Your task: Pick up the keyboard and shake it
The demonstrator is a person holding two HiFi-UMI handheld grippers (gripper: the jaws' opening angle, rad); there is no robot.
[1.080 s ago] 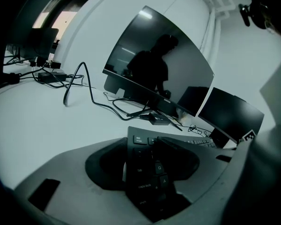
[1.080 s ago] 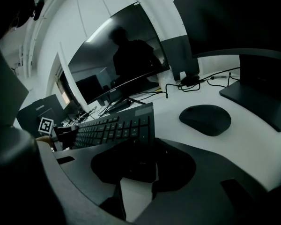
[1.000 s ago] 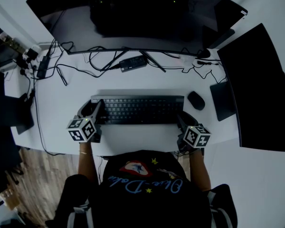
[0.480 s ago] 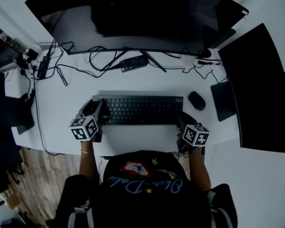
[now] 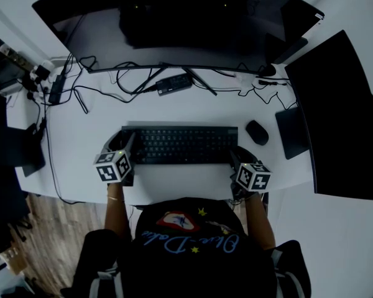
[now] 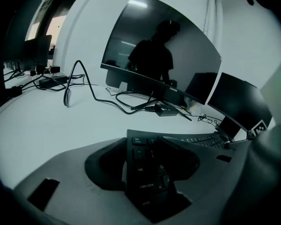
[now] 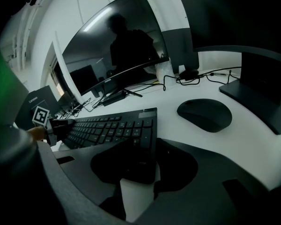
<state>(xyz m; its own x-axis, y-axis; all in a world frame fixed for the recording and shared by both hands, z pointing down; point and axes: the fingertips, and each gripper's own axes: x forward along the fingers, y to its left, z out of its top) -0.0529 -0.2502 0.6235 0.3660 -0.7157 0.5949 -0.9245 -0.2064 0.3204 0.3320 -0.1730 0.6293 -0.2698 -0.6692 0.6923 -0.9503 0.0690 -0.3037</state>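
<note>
Straddling keyboard (image 5: 180, 144) ends, left fingers (image 6: 105, 165) wide, right fingers (image 7: 178, 165) narrower, neither clamped, mouse (image 5: 257, 131) near

I note a black keyboard (image 5: 180, 144) on a white desk (image 5: 93, 129), a black mouse (image 5: 257, 132) right of it and a black screen (image 5: 174, 23) behind it. The left gripper (image 5: 123, 143) and right gripper (image 5: 235, 156) carry cubes patterned in black-and-white squares.
</note>
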